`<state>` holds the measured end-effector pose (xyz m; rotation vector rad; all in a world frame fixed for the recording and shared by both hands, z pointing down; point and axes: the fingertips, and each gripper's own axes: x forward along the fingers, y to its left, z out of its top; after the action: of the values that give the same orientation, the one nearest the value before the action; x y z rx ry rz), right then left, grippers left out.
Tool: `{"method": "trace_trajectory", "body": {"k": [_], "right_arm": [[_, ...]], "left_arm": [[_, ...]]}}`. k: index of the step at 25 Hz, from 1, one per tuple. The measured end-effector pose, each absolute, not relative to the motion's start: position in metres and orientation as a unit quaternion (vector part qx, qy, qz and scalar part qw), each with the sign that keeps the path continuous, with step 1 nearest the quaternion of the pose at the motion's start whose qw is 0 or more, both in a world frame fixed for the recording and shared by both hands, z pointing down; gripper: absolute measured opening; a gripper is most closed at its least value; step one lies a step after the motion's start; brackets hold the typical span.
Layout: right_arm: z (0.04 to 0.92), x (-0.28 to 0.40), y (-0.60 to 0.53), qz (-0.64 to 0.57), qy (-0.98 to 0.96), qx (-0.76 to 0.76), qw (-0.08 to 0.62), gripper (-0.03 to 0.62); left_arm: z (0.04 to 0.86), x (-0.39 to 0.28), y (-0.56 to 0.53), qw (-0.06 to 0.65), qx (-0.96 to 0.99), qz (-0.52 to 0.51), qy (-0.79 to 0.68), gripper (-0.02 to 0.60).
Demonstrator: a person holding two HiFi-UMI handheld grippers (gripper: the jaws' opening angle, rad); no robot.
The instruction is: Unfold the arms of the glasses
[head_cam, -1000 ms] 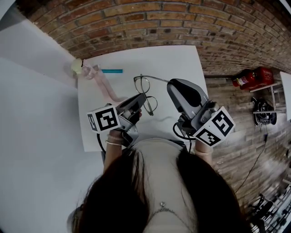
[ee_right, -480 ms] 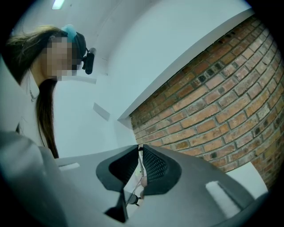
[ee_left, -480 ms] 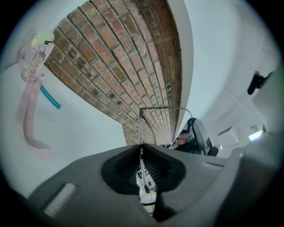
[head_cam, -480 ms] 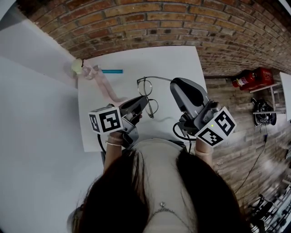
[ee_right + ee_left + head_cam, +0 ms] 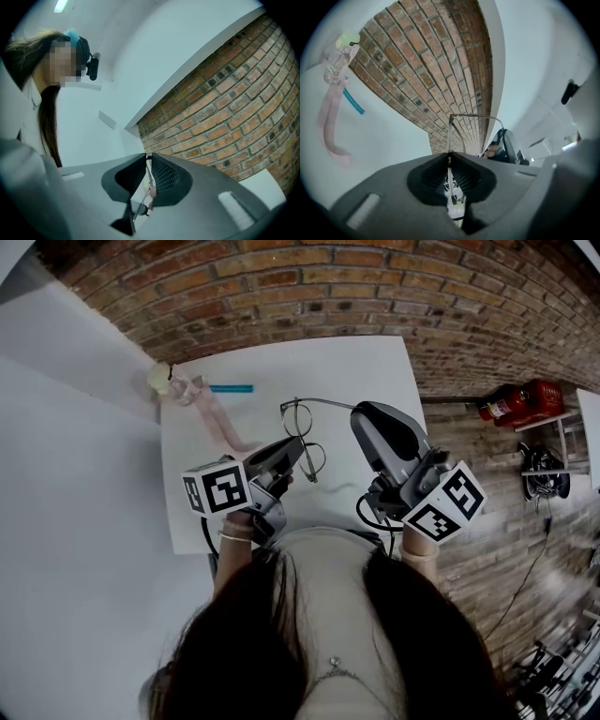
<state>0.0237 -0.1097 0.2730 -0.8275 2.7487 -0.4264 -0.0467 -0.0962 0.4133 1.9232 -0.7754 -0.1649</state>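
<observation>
Above the near middle of the desk [image 5: 356, 362], the glasses [image 5: 305, 432] hang between both grippers, clear of the surface. The left gripper [image 5: 295, 448] is clamped on the front frame by the near lens; its own view shows the jaws pressed together on a thin metal edge [image 5: 449, 159]. That grip likely serves to pin the front steady. The right gripper [image 5: 361, 413] is closed on the far arm [image 5: 323, 401] near its tip, with the wire caught between the jaws [image 5: 148, 164]. This arm runs out to the right from the frame's far corner, so it looks swung open or close to it. The second arm seems to lie folded behind the near lens, though this is hard to tell.

At the desk's far left corner lies a small clear bottle [image 5: 173, 382] with a pale cap and a pink strap [image 5: 220, 423] trailing nearward — whether anything is inside cannot be told. A teal stick [image 5: 231, 387] lies just to its right, well away from the glasses.
</observation>
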Motion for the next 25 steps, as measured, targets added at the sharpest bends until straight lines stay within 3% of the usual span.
{"method": "trace_trajectory", "body": {"k": [16, 25], "right_arm": [[0.269, 0.029, -0.109, -0.149, 0.936, -0.288, 0.137, 0.060], [0.289, 0.022, -0.110, -0.164, 0.937, -0.290, 0.105, 0.060]], "left_arm": [[0.406, -0.054, -0.102, 0.518, 0.783, -0.111, -0.326, 0.022], [0.403, -0.065, -0.107, 0.510, 0.777, -0.129, -0.346, 0.021]]}}
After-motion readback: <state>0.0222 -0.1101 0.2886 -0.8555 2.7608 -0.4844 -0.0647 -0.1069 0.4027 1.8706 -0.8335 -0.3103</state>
